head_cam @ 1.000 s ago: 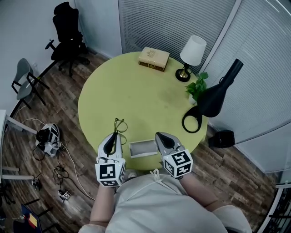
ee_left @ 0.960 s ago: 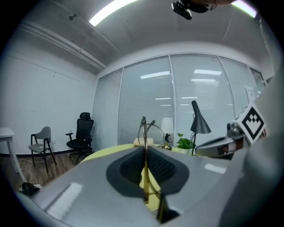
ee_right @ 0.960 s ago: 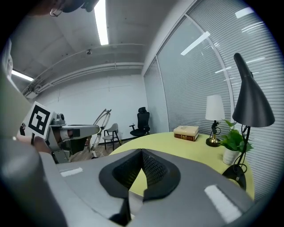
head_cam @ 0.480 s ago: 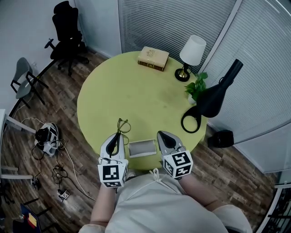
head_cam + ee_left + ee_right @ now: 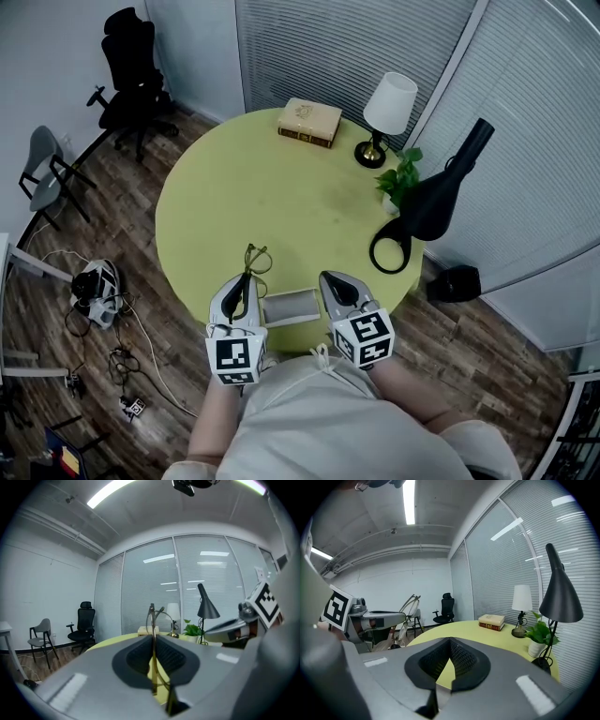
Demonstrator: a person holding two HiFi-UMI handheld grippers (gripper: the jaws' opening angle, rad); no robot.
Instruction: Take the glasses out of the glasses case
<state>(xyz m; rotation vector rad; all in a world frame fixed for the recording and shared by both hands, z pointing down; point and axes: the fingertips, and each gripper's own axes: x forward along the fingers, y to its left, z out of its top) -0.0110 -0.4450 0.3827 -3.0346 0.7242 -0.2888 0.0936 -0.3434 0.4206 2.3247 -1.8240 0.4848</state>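
Filling the middle, the round yellow bench [image 5: 281,187] carries the open glasses case [image 5: 292,306] at its near edge, long side crosswise, between both tools. The left tool [image 5: 246,279] pinches the glasses [image 5: 254,257], a thin gold wire frame held edge-on outside the case, pointing away from the person. The right tool [image 5: 328,278] is closed and empty.
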